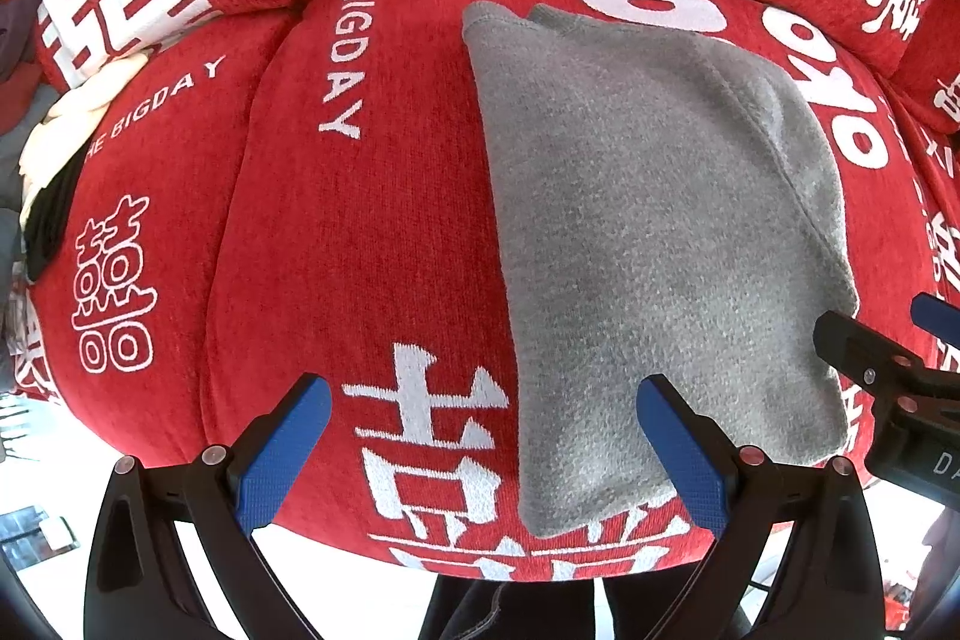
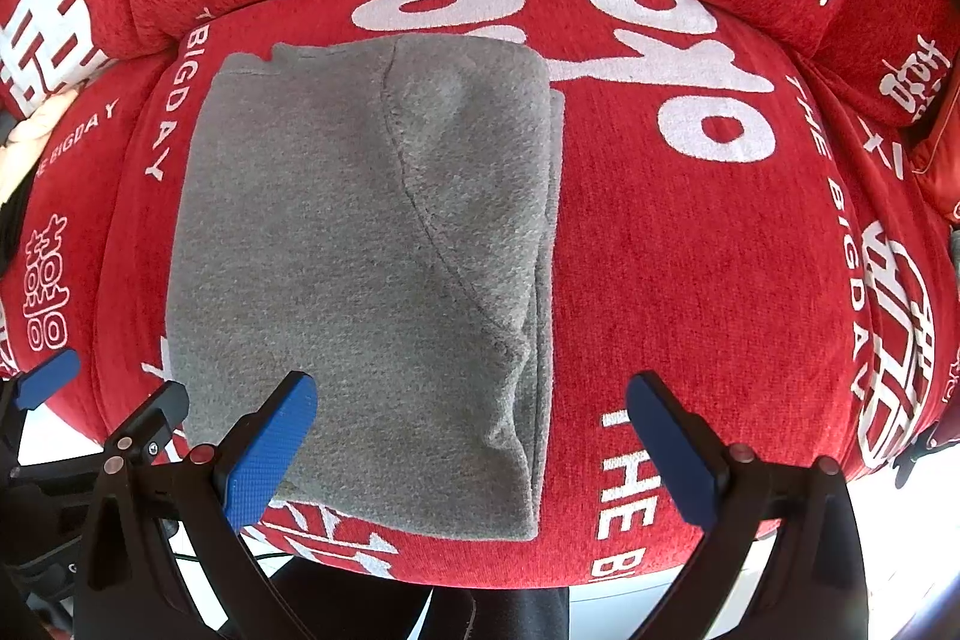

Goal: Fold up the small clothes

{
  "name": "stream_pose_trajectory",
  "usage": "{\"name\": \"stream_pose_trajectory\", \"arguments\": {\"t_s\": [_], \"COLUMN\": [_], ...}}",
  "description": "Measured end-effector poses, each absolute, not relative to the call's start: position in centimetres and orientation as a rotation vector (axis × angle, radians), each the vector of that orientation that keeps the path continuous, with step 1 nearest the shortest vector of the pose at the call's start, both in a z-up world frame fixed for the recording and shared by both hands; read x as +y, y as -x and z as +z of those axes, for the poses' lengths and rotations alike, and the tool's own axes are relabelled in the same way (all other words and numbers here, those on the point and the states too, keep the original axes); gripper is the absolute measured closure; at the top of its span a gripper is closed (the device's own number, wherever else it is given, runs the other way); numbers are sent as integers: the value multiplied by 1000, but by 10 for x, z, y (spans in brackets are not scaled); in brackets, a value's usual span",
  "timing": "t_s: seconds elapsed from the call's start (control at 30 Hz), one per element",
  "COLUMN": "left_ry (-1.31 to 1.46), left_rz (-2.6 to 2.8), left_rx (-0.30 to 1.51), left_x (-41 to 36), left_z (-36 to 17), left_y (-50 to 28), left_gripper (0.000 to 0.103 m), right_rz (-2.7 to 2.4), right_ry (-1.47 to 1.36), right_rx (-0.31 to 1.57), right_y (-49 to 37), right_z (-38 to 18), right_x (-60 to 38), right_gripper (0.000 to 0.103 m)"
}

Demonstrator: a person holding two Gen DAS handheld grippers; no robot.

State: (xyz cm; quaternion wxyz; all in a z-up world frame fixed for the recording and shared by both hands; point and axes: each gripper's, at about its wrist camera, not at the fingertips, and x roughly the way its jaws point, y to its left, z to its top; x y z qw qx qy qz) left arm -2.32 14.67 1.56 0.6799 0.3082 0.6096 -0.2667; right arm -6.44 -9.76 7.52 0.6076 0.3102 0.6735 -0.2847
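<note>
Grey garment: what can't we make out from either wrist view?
- Grey garment: its type; folded layers hide the inside in both views.
- Underside: hidden against the red cushion.
- Pale bundle, left wrist view: cut off by the frame edge, too distorted to identify.

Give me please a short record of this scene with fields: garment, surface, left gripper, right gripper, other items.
garment: grey fleece garment, folded into a rough rectangle, lying flat, with a curved seam on top
surface: red sofa cover with white printed characters and "THE BIGDAY"
left gripper: left gripper, open, holding nothing, its right finger above the garment's near edge
right gripper: right gripper, open, holding nothing, over the garment's near right corner
other items: cream and black fabrics at the sofa's left end
</note>
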Motion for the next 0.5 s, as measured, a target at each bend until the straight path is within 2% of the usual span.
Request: {"name": "stream_pose_trajectory", "arguments": {"t_s": [0.5], "left_ry": [-667], "left_rz": [-603], "left_rx": [1360], "left_x": [145], "left_z": [14], "left_y": [23], "left_gripper": [1], "right_rz": [-658], "right_ry": [-715], "right_rx": [1563], "right_y": [66], "right_z": [73], "right_x": [-99], "right_gripper": [0]}}
